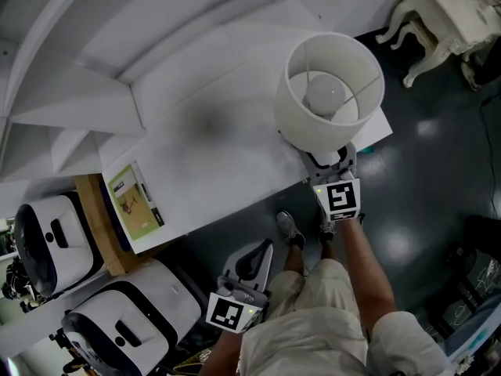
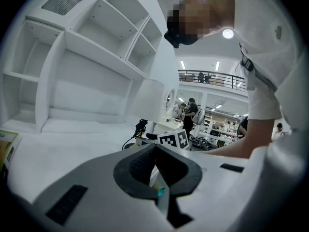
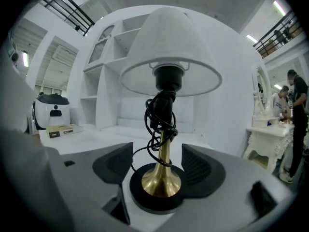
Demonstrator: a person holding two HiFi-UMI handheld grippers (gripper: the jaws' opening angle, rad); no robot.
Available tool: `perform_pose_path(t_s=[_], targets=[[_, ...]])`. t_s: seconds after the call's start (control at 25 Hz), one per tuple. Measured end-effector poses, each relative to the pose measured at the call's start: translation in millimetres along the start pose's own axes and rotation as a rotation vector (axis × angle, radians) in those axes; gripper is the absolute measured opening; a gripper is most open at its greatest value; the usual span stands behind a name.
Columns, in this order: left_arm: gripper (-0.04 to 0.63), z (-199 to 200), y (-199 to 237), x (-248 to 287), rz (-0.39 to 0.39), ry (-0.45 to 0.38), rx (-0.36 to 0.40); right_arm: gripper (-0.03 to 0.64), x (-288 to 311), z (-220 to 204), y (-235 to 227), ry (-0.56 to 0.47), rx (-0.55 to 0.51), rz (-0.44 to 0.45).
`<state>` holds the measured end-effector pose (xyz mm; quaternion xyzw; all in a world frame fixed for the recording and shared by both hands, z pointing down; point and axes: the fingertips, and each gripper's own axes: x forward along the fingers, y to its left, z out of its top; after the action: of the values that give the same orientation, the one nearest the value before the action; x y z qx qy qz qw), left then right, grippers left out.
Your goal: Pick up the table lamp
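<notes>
Both right gripper (image 3: pixel 159 167) jaws gape around the lamp (image 3: pixel 169 57) stem, untouching; left gripper (image 2: pixel 154 166) closed, empty. Only the right gripper view shows the coiled cord (image 3: pixel 155 124).

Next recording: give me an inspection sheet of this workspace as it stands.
Surface: white desk, flat.
Job's things: lamp standing upright near the desk's front corner.
Clutter: one booklet at the desk's left end.
Grippers: right gripper open, jaws either side of the lamp's stem, pads clear of it; left gripper shut, empty.
Cables: black cord wound round the lamp's stem.
Surroundings: white shelves, ornate white table, dark floor.
</notes>
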<state>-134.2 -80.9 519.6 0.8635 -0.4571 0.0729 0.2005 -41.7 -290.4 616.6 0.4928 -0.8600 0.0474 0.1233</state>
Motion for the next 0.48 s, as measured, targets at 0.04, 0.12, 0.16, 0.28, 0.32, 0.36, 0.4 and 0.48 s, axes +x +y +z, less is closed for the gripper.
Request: perform_pose_path(t_s=[0.04,0.12,0.16,0.28,0.32,0.36,0.4,0.48], targets=[[0.01,-0.9,-1.1,-0.1,0.0,0.0,-0.002,0.299,2.9,0.4,-1.0,-0.002,-0.004,-0.001],[0.009,-3.6,-4.5,0.1,-0.003,0.005,-0.004,0.299,8.1,1.3,-4.2,-0.006,-0.011,-0.005],[0.01,-5.5,-6.0,0.1,-0.006,0.01,-0.003,0.299,10.8,1.6,-5.9,-0.006,-0.014,-0.004],[0.01,-9.7,-6.3,0.8,-0.005,0.02,-0.001,0.299,20.4,1.8,-7.8,-0.003,-0.01,0.014],[0.01,-9.7,-5.5,1.3,-0.003,0.019,-0.001,0.299,23.4,2.2,-7.7,-0.005,-0.007,0.018],[0.011,-9.3,-5.0,1.6,0.0,0.017,-0.001,0.299,25.7,2.5,-7.4,-0.006,-0.005,0.02],[0.011,-8.6,-5.0,1.8,0.002,0.016,-0.001,0.299,27.2,2.7,-7.0,-0.006,-0.005,0.023],[0.01,-6.8,-5.3,2.9,0.002,0.014,0.003,0.299,29.7,2.7,-6.4,-0.002,-0.009,0.029]])
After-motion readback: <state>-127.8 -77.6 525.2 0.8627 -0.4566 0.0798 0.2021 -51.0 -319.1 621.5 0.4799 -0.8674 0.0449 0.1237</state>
